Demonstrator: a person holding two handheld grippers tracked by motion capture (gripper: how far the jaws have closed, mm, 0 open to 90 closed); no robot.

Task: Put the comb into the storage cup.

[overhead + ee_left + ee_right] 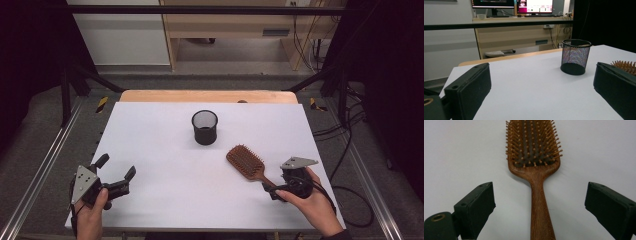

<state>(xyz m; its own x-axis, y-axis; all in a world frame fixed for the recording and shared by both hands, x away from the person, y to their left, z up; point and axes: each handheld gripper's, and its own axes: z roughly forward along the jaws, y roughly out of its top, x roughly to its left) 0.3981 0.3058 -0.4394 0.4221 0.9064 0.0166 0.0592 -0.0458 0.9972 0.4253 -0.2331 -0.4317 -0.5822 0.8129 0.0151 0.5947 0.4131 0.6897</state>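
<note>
A wooden paddle hairbrush [246,161] lies bristles up on the white table top [165,150], right of centre, its handle pointing toward the near right. My right gripper [273,188] is at the handle's end. In the right gripper view the jaws of that gripper [539,202] stand wide apart on either side of the handle of the hairbrush [534,150], not touching it. A black mesh cup [205,127] stands upright in the middle, farther back. My left gripper [117,166] rests open at the near left with nothing between its jaws; ahead of this gripper [541,87] are the cup [575,57] and the brush bristles [625,66].
A bare wooden strip [207,96] runs along the table's far edge. Metal frame rails [45,160] flank the table, and black cables [345,145] trail on the floor at the right. A wooden desk with monitors [511,5] stands beyond.
</note>
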